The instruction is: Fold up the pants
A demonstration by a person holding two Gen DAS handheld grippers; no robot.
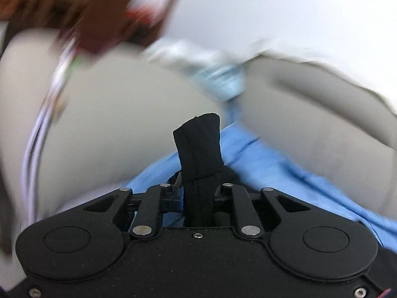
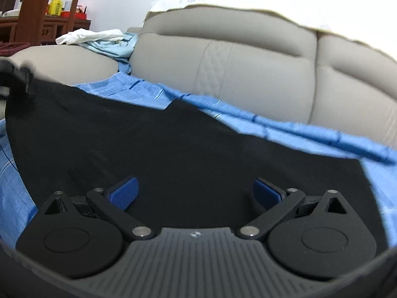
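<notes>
The black pants (image 2: 173, 149) lie spread over a blue sheet (image 2: 285, 129) on a grey sofa. My right gripper (image 2: 194, 191) is open and empty just above the pants, its blue pads (image 2: 124, 192) wide apart. My left gripper (image 1: 198, 186) is shut on a bunched fold of the black pants (image 1: 198, 144), which sticks up between its fingers; this view is motion-blurred. The left gripper also shows as a blurred dark shape in the right wrist view (image 2: 19, 74), holding the pants' far left corner raised.
The grey sofa backrest (image 2: 248, 69) rises behind the sheet. A pale blue and white cloth pile (image 2: 104, 39) lies on the sofa arm at the left. Wooden furniture with bottles (image 2: 55, 5) stands far left. The blue sheet (image 1: 273, 164) shows under the left gripper.
</notes>
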